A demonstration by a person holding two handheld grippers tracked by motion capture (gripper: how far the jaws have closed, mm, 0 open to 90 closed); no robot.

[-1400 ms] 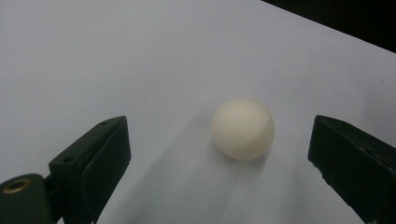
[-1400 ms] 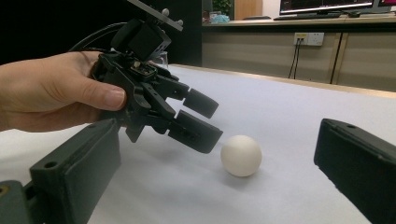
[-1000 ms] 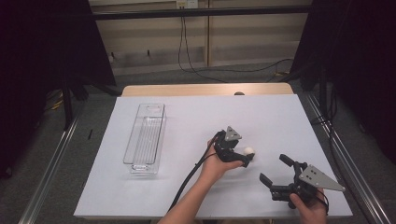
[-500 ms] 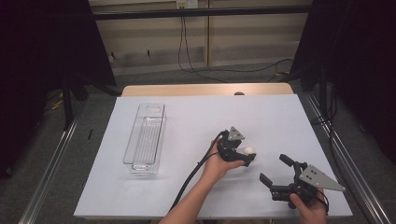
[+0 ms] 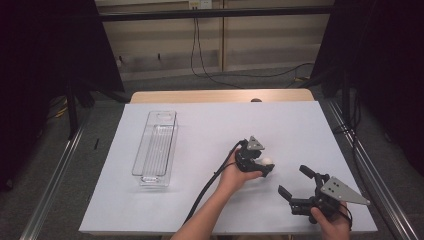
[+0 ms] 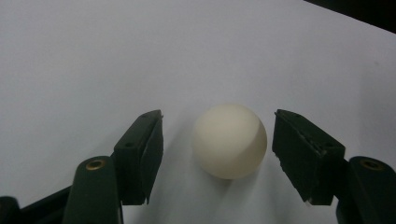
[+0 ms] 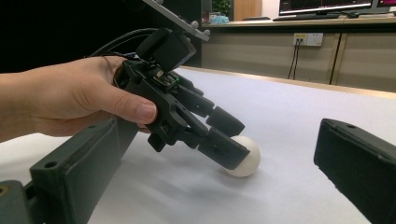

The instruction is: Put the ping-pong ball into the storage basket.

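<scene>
Right now the white ball [image 6: 229,141] sits on the white table [image 5: 300,125] between the jaws of the left gripper [image 6: 218,161], a gap showing on either side, so nothing grips it. Well to the left stands a clear plastic bin [image 5: 156,147], long and narrow, with nothing visible inside. Nearer the table's front edge, the right gripper [image 5: 296,184] is spread wide and carries nothing, its jaws pointed toward the ball and the left hand [image 7: 70,100]
</scene>
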